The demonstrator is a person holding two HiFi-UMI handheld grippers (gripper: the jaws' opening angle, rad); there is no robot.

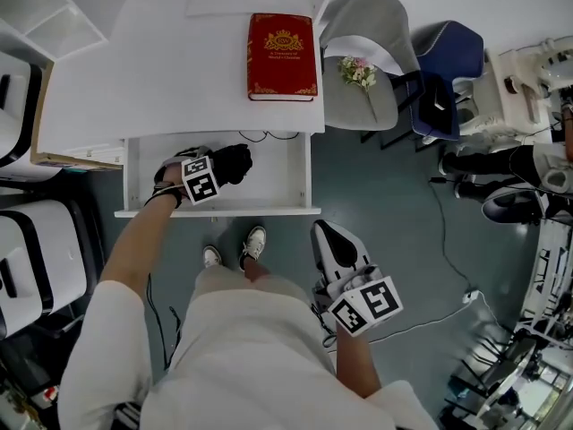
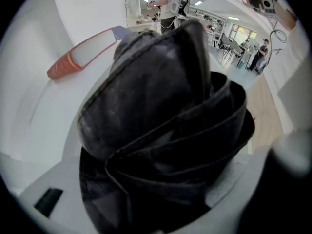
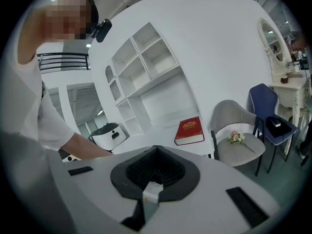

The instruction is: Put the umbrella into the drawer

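Note:
The black folded umbrella (image 1: 233, 162) hangs inside the open white drawer (image 1: 279, 176), just under the desk's front edge. My left gripper (image 1: 215, 170) is shut on it and points steeply down into the drawer. In the left gripper view the umbrella (image 2: 165, 111) fills the space between the jaws and hides the drawer floor. My right gripper (image 1: 327, 233) hovers over the floor to the right of the drawer, away from it. Its jaws (image 3: 156, 152) are shut with nothing between them.
A red book (image 1: 282, 55) lies on the white desk (image 1: 179, 61) behind the drawer. A grey chair (image 1: 354, 25) with a small flower sprig (image 1: 359, 72) and a blue chair (image 1: 452, 56) stand to the right. White shelving (image 1: 36, 16) is on the left. A cable (image 1: 443, 240) runs across the floor.

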